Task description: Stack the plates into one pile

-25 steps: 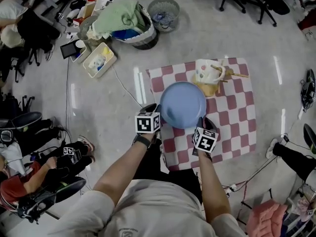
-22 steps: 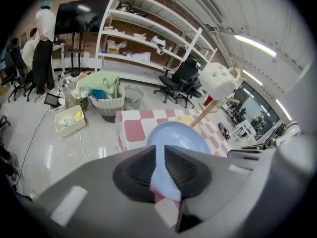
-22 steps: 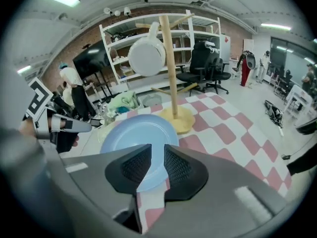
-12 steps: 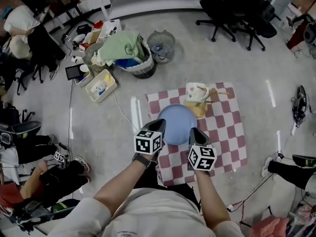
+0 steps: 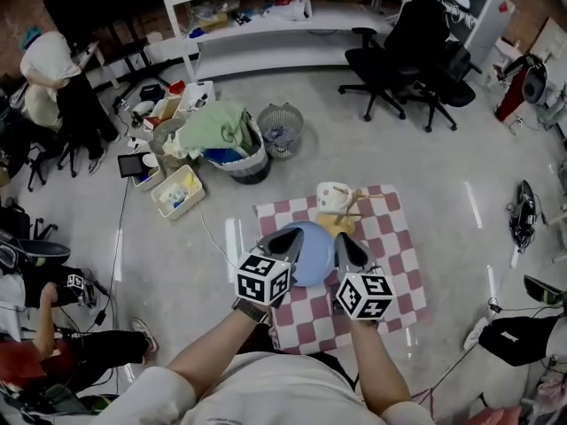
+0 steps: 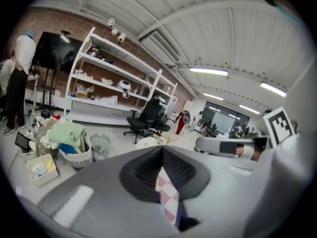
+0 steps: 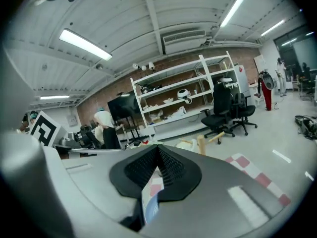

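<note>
1. The left claw point(image 5: 285, 235) is clenched with nothing in it: in the left gripper view its ribbed pads point(image 6: 148, 167) meet at the tips. The slit behind them shows only a strip of checkered cloth point(image 6: 166, 195).
2. The right claw point(image 5: 344, 244) is also clenched and empty. In the right gripper view its tips meet, and the gap behind them shows a sliver of the blue plate point(image 7: 151, 207) far below.
3. Both claws are held up in the air, side by side and pointing forward. Their own views look out level across the room toward the shelving point(image 7: 183, 100) rather than down.
4. In the head view the blue plate point(image 5: 314, 253) lies flat on the checkered cloth point(image 5: 390, 268), which is spread on the floor. It lies under the two claws and shows in the space between them, and neither claw touches it.
5. Ahead of the claw tips, at the far edge of the cloth, a spotted white mug point(image 5: 332, 197) sits on a yellow plate point(image 5: 338, 226). Wooden utensils point(image 5: 368, 197) lie across them.
6. Forward and to the left of the left claw, off the cloth, a laundry basket point(image 5: 232, 153) heaped with fabric stands beside a wire bin point(image 5: 281, 129).
</note>
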`<state>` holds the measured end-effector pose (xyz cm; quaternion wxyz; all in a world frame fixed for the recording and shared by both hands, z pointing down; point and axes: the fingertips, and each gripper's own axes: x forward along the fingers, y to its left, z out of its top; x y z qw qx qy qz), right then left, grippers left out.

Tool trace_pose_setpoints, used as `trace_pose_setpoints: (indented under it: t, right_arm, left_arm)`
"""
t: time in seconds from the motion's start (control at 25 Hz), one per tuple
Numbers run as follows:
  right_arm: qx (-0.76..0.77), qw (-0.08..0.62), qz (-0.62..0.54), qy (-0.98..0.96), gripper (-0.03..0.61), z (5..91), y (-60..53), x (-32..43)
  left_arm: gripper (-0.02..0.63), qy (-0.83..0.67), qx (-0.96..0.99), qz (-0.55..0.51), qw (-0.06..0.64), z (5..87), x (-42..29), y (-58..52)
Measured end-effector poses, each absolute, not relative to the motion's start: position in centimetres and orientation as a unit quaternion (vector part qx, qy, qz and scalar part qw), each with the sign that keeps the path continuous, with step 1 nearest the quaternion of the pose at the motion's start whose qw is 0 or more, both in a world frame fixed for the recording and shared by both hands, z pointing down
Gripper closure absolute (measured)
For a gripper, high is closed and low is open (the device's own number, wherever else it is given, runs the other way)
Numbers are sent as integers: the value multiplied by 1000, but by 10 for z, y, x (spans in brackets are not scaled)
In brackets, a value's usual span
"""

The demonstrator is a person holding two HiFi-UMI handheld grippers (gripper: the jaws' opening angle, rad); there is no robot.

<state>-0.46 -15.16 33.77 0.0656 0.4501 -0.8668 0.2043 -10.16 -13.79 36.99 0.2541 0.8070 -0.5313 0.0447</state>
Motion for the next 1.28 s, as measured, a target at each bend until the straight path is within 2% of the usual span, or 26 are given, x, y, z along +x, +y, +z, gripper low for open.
trace_pose_setpoints:
  t: [0.2,0.72,1.28]
  right_arm:
    - [438,34,176,-881,568,288,-152,-5]
    - [407,-47,134,-902,569,200,-146,-8]
    - [394,-53,110,-911,569,186,-141,-10]
  left_arm:
    - [607,-532,824,24,195,314,-94,-135]
    - [606,-528,841,-19,118,223,-94,-127]
    - [607,-534,840,-36,89,200,-91,-124]
